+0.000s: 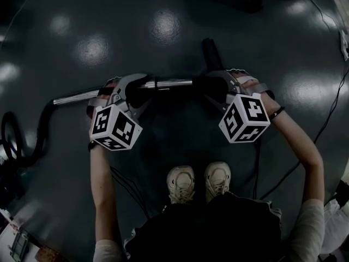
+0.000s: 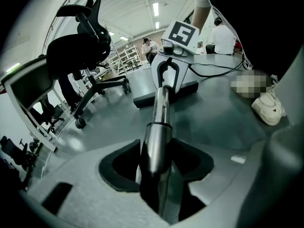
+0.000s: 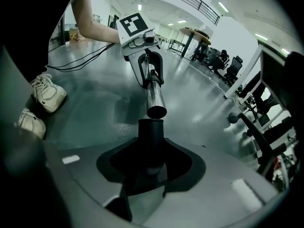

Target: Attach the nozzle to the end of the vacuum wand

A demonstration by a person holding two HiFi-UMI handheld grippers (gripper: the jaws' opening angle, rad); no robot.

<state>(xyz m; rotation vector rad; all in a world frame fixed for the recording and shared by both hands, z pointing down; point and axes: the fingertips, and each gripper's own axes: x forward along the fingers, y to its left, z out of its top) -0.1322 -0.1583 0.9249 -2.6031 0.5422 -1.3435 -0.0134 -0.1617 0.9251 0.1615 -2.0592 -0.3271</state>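
Observation:
The chrome vacuum wand (image 1: 169,83) lies level above the floor, and my left gripper (image 1: 136,89) is shut on it. In the left gripper view the wand (image 2: 159,122) runs out from between the jaws toward the black nozzle head (image 2: 166,91). My right gripper (image 1: 215,89) is shut on the black nozzle (image 1: 210,51). In the right gripper view the nozzle's black neck (image 3: 151,132) points at the wand's open end (image 3: 156,109), which sits just ahead of it and in line. I cannot tell whether they touch.
A black hose (image 1: 32,141) curls away from the wand's left end. Cables (image 1: 322,130) trail over the grey floor at the right. The person's shoes (image 1: 199,182) stand just below the grippers. A black office chair (image 2: 76,46) is off to the side.

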